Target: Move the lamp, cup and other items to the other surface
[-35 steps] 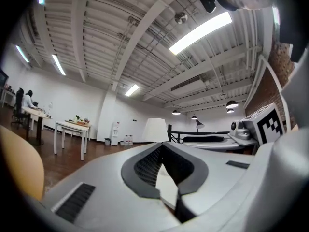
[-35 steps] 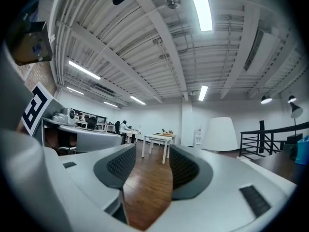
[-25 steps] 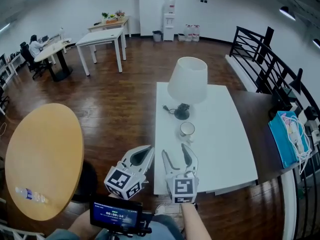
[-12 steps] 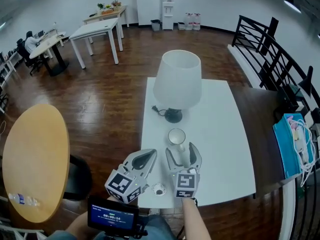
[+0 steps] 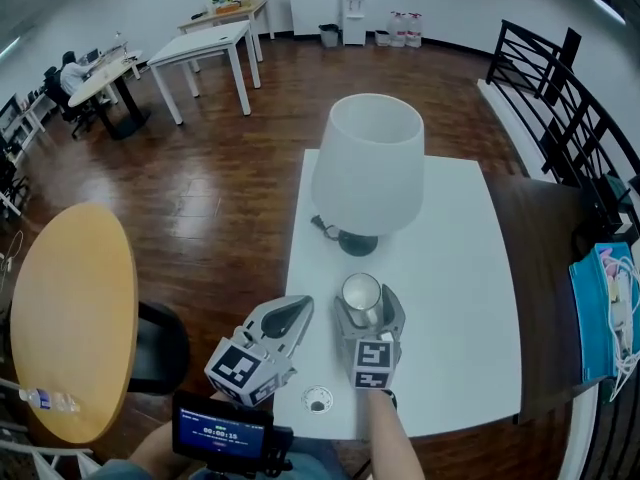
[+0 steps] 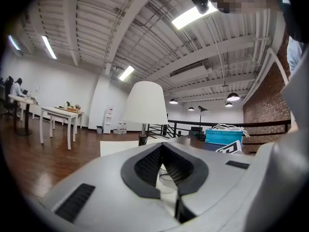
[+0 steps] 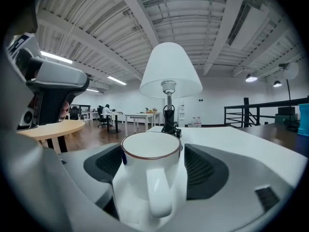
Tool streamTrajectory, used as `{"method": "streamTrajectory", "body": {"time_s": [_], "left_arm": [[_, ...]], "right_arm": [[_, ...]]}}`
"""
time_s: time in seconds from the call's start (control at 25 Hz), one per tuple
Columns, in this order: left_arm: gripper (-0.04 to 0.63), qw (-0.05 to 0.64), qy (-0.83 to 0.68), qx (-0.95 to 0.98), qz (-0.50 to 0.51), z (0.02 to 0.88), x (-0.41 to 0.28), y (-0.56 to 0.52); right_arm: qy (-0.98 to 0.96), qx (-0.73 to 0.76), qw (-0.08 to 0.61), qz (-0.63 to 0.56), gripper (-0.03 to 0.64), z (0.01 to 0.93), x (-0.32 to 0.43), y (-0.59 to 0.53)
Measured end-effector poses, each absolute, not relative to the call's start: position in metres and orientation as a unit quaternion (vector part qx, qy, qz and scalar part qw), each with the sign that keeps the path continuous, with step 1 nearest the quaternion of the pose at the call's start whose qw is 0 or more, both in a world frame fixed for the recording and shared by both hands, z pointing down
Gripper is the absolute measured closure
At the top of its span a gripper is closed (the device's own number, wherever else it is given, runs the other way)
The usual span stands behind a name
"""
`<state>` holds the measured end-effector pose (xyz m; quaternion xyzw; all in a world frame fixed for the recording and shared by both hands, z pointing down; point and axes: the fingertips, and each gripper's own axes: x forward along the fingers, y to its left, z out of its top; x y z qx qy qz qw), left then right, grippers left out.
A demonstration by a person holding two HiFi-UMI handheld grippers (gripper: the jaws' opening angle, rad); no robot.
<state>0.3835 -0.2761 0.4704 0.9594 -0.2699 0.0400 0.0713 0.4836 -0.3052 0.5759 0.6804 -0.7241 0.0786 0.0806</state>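
Change: the right gripper (image 5: 367, 310) has advanced; its jaws have just been opening and now straddle the cup (image 5: 361, 290), unclamped.
Cup location: white surface (image 5: 450, 298), towards the near edge, in front of the lamp (image 5: 368, 168).
Left gripper (image 5: 298, 308): jaws together, empty.
Task implication: grasp pending; nothing moved yet.

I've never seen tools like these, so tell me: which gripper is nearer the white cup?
Right. The right gripper has the cup standing between its jaws, which have just been opening. The left gripper hangs off to the cup's left, apart from it.
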Motion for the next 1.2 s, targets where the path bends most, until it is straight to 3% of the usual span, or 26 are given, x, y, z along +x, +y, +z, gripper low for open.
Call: {"method": "streamTrajectory", "body": {"time_s": [0.72,1.2], "left_arm": [[0.592,0.06,-0.295,0.952,0.047,0.476,0.366,-0.293],[0.592,0.043,-0.333,0.941,0.034,0.453,0.321,-0.294]], "right_arm": [[-0.737,0.665,0.098,0.073,0.224,0.583,0.478,-0.318],[-0.775,0.624,0.085,0.043,0.224,0.488,0.429,-0.32]]}}
